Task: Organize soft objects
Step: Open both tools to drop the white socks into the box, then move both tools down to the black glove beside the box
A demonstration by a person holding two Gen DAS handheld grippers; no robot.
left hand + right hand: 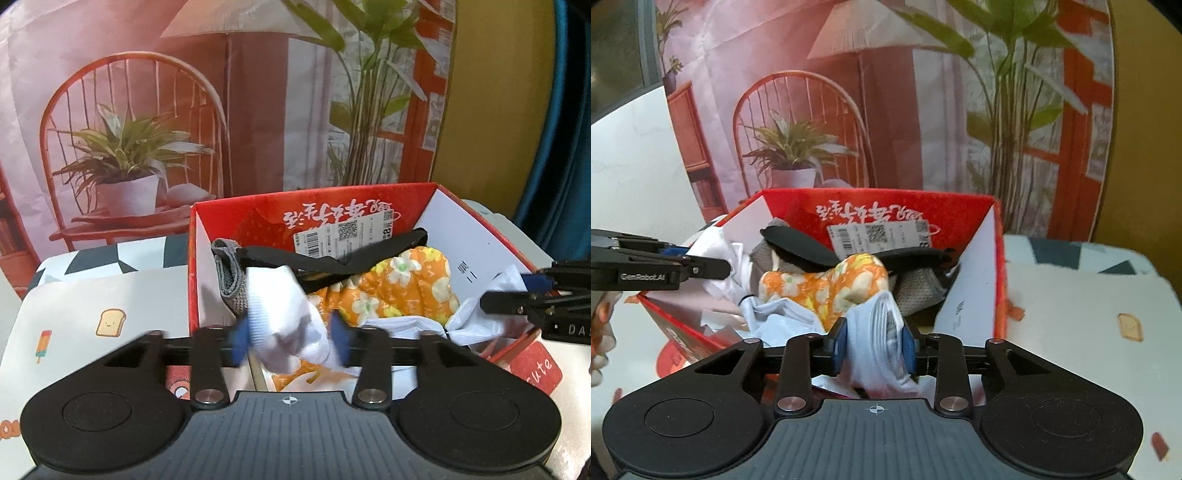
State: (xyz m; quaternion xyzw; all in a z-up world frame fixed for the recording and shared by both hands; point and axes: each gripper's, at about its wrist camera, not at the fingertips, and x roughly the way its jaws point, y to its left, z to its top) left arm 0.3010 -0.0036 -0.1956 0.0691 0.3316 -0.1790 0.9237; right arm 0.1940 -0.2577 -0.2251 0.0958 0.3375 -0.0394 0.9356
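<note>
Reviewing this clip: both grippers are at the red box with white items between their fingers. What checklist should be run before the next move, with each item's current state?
1. Left gripper over the red cardboard box: ok.
2. White sock clear of the left jaws: not ok; it lies between the open pads.
3. Right gripper gripping the pale folded cloth: ok; pads touch both sides.
4. Grippers apart from each other: ok; they are at opposite sides of the box.
5. Room left in the box: cannot tell; the orange flowered fabric and grey knitted piece already crowd it.
</note>
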